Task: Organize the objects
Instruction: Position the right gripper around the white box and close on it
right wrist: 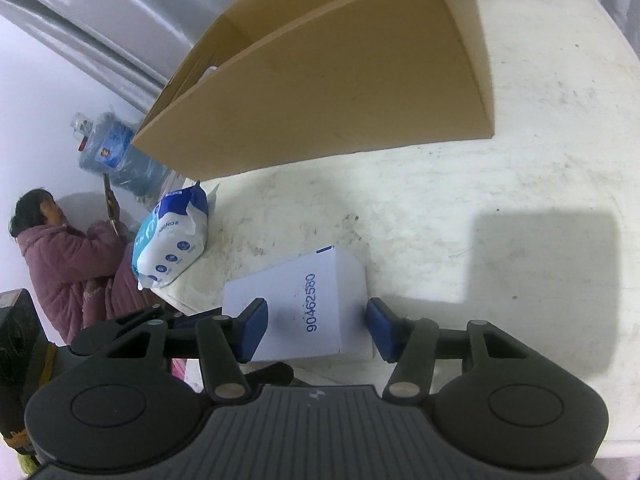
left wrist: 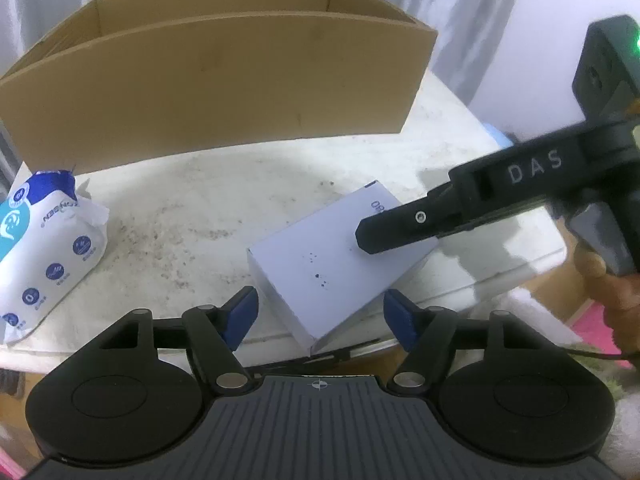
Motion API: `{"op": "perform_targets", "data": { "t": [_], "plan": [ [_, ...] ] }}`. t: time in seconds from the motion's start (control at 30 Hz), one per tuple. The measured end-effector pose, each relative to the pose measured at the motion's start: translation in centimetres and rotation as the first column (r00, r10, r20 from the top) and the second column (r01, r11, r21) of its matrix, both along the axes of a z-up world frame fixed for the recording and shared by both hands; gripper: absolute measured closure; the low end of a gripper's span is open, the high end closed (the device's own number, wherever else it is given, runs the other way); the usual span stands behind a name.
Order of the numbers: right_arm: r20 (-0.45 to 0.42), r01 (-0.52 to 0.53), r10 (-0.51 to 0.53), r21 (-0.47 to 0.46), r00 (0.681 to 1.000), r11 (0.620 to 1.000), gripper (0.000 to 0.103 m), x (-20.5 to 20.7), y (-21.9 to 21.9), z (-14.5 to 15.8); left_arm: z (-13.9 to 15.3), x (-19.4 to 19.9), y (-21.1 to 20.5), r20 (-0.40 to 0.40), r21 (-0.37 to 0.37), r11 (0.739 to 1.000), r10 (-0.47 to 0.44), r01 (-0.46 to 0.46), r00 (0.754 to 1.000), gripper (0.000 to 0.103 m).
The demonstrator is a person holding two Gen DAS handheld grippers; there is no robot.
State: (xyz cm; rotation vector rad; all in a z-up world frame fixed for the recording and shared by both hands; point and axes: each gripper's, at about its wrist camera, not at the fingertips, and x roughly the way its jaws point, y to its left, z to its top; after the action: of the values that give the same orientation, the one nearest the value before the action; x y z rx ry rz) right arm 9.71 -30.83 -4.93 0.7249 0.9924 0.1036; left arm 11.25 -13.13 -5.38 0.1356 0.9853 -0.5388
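Left wrist view: the left gripper (left wrist: 318, 314) hangs over the near edge of the white table (left wrist: 192, 216), its blue pads set apart on either side of the near corner of a white box (left wrist: 320, 264). The pads do not press on the box. The box lies flat, askew, at the near edge of the table with that corner out over the rim. The right gripper (left wrist: 370, 236) reaches in from the right, and its black finger (left wrist: 400, 228) lies over the far right part of the box top; whether it presses there cannot be told. A tissue pack (left wrist: 48, 248) lies at the left edge of the table. An open carton (left wrist: 216, 88) stands behind, across the back of the table.

Right wrist view: the right gripper (right wrist: 316, 328) points down at the box (right wrist: 300, 304), which bears blue digits. Its blue pads stand apart, one over the left part of the box top, the other just beside the right edge; no grip shows. The pack (right wrist: 172, 236) lies left of the box, near the carton (right wrist: 320, 92). A person in a pink coat (right wrist: 68, 256) stands beyond the table, beside a water jug (right wrist: 116, 156).
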Motion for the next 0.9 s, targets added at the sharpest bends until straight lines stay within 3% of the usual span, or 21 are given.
{"op": "perform_targets", "data": {
  "t": [0.9],
  "plan": [
    [0.031,-0.006,0.009,-0.091,0.999,0.996,0.044,-0.7,1.7,0.5,-0.9,0.8,-1.9,-0.017,0.065,0.997,0.033,-0.031,0.999,0.029]
  ]
}}
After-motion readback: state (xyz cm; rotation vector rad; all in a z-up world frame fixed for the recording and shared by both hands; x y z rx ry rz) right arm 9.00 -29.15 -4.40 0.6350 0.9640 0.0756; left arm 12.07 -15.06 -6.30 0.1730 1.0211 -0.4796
